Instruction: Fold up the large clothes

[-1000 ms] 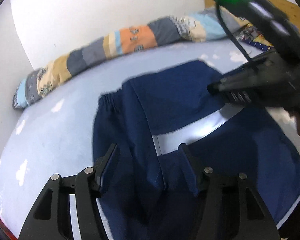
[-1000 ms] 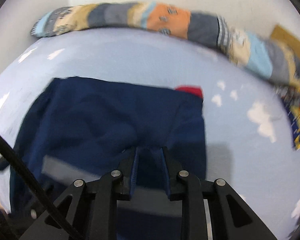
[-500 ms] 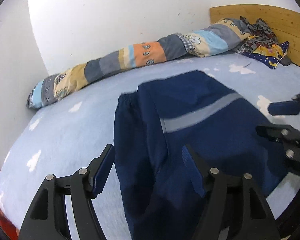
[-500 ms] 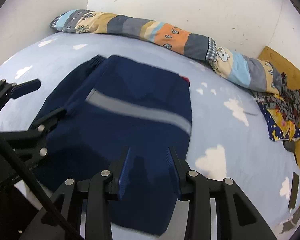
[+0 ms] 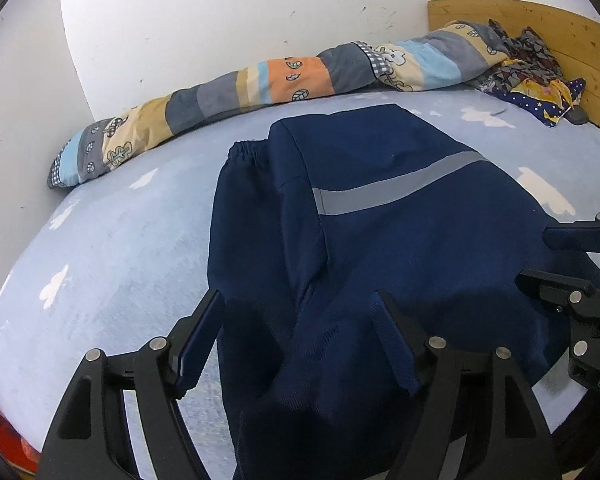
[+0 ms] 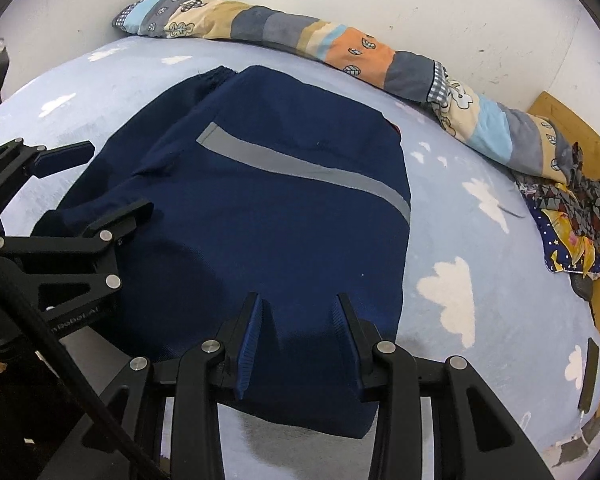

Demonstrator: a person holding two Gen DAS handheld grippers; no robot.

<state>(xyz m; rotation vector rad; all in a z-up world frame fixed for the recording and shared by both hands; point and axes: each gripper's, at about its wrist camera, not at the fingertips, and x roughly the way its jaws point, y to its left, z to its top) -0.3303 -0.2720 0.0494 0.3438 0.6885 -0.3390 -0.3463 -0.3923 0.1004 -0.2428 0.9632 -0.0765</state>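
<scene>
A navy garment (image 5: pixel 400 240) with a grey reflective stripe (image 5: pixel 396 188) lies folded on the light blue cloud-print bed sheet (image 5: pixel 112 248). Its elastic cuff (image 5: pixel 244 148) pokes out at the far left. My left gripper (image 5: pixel 298 300) hovers over the garment's near left part. Its jaws are opening, with cloth lying under them but not pinched. It also shows in the right wrist view as the left gripper (image 6: pixel 118 178). My right gripper (image 6: pixel 298 300) stands open over the garment's (image 6: pixel 260 200) near right edge, its pads clear of the cloth. From the left camera the right gripper (image 5: pixel 560 256) sits at the right.
A long patchwork bolster (image 5: pixel 260 88) runs along the white wall behind the garment. A crumpled patterned cloth (image 6: pixel 568 220) lies by the wooden headboard (image 6: pixel 572 128). A dark flat object (image 6: pixel 588 372) rests at the bed's right edge. Something red (image 5: pixel 0 436) shows at the near left corner.
Both grippers drew back toward the bed's near edge, the right one much further. The right jaws, nearly shut a second ago, stand apart now. The left jaws spread wider.
</scene>
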